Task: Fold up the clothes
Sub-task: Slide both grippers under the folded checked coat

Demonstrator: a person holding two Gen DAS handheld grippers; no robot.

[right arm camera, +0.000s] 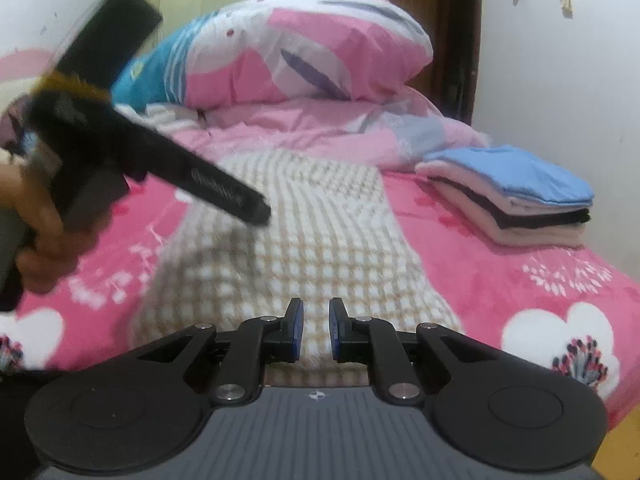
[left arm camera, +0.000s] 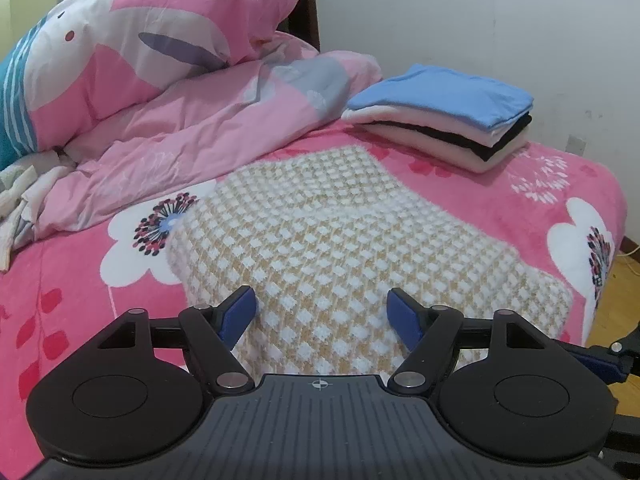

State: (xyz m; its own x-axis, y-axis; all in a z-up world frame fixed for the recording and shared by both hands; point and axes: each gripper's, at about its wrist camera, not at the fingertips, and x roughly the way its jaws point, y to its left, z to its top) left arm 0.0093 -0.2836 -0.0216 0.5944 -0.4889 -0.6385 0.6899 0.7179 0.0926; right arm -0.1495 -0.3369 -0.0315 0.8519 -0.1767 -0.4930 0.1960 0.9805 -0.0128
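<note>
A folded knit garment (left arm camera: 332, 220) with a tan and white check lies flat on the pink flowered blanket (left arm camera: 500, 200). My left gripper (left arm camera: 320, 300) hovers over its near edge, jaws wide apart with only the fabric below them. In the right wrist view the same garment (right arm camera: 304, 232) fills the middle. My right gripper (right arm camera: 316, 312) sits above its near end, its blue pads a narrow gap apart with nothing between them. The left gripper (right arm camera: 258, 210) shows there blurred at the left, held by a hand (right arm camera: 44, 240).
A stack of folded clothes (left arm camera: 440, 120), blue on top, sits at the bed's far right by the white wall; the stack (right arm camera: 512, 196) shows in the right wrist view too. A bunched pink duvet (left arm camera: 180, 132) and loose pale cloths (left arm camera: 16, 200) fill the far left. Wooden floor (left arm camera: 616, 292) borders the bed on the right.
</note>
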